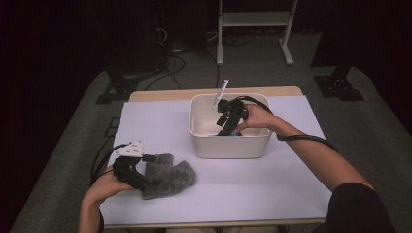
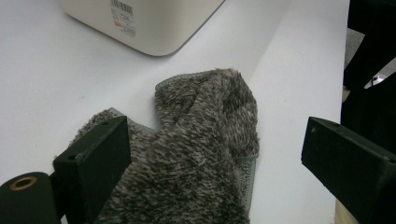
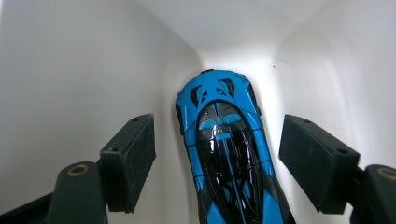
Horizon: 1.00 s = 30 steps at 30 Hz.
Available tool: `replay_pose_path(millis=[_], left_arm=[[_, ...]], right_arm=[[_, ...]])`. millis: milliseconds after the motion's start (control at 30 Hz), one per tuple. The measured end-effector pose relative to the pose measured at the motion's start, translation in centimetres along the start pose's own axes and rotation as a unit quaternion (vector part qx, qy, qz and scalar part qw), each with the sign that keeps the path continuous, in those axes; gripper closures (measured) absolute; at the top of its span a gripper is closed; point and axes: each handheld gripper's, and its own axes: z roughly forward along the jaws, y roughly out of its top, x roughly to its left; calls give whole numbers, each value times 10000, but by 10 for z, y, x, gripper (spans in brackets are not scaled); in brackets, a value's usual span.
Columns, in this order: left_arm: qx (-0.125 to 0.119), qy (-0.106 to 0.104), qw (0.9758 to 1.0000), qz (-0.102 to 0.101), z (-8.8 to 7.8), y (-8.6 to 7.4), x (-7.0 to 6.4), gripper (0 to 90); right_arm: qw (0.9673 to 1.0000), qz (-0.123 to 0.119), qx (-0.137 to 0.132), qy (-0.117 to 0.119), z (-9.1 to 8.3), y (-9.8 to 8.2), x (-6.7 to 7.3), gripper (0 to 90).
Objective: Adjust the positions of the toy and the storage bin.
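**Toy car between parted jaws, inside a white tub**

One toy car (image 3: pixel 224 149), glossy blue with black panels and a low, pointed body, lies lengthwise between the two jaws of the right gripper (image 3: pixel 217 158). The jaws stand apart on either side of it, a gap showing between each flat, matt black pad and the car's flanks; nothing is gripped. Beyond the jaw tips the car's nose points toward a rounded corner of one smooth white plastic tub (image 1: pixel 228 145), whose walls rise on both sides of the jaws. The right gripper (image 1: pixel 232 119) reaches down into this tub from above.

One grey fleecy cloth (image 2: pixel 201 149), thick-piled with a stitched hem, lies crumpled between and ahead of the jaws of the left gripper (image 2: pixel 215 158). These jaws are spread wide; one pad sits against the pile, the other stands well clear. The cloth rests on a smooth white sheet (image 1: pixel 160 126) covering the table.
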Motion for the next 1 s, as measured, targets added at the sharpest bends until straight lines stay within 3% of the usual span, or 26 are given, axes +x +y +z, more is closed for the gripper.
replay_pose_path(millis=[467, 1000], left_arm=[[1, -40, 10000, 2, 3, -1, 1, 73], [38, -18, 10000, 18, 2, -3, 1, 61]], right_arm=[[9989, 135, -428, -103, -35, -10, 5, 257], [9948, 327, -945, -216, -73, -27, 14, 240]])
